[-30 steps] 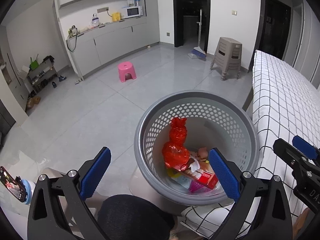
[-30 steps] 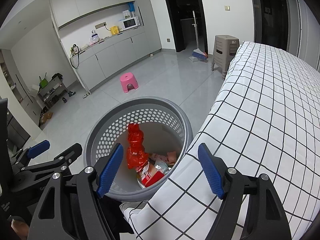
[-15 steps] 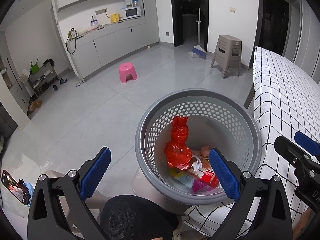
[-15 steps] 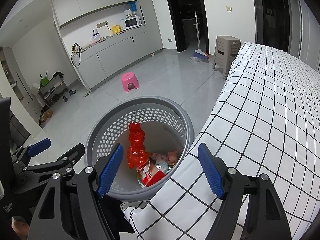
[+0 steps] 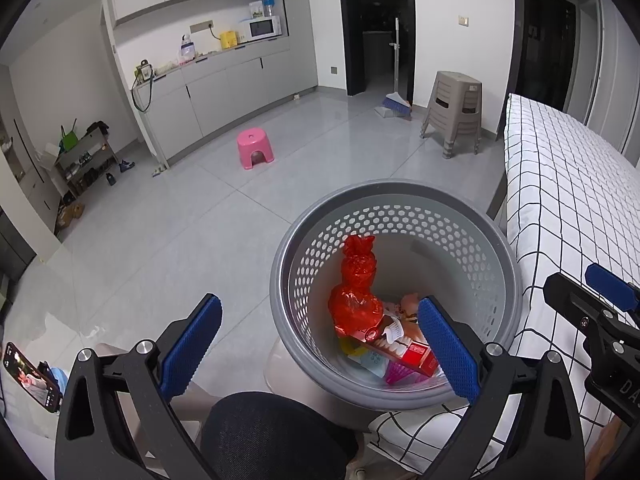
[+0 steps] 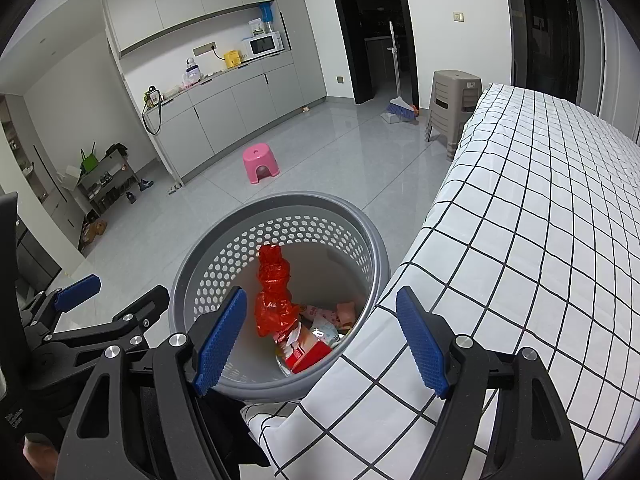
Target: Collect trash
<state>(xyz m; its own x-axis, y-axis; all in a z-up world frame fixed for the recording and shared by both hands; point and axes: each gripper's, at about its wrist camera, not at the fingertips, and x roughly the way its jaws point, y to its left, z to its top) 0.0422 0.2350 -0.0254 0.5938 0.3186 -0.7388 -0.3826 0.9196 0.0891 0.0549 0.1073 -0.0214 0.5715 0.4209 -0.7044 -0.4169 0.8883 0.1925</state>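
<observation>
Spreading across most of both views, a grey tiled floor (image 5: 168, 240) runs to a far wall lined with grey cabinets (image 5: 224, 92), whose worktop (image 6: 224, 72) carries a microwave (image 5: 262, 28) and small clutter. On the right a bed (image 6: 540, 220) covered in a white sheet with a black grid reaches from near to far. Beyond its far end stands a stack of brown plastic stools (image 5: 456, 108), with a broom (image 5: 394, 98) leaning by a dark doorway. A pink stool (image 5: 254, 148) sits alone on the floor in the middle distance.

Near the cameras, just beside the bed's left edge, stands a round grey perforated basket (image 5: 304, 248). The trash lies inside it: a knotted red plastic bag (image 5: 356, 296) stands upright against the left wall, and a red carton (image 5: 404, 350) with wrappers lies at the bottom.

The left gripper (image 5: 316, 354) hangs above the basket's near rim, its blue-padded fingers (image 5: 192, 346) released wide, grasping nothing. The right gripper (image 6: 320, 340) hovers over the gap between basket and bed, its fingers (image 6: 420, 340) likewise spread wide and empty, touching nothing.
</observation>
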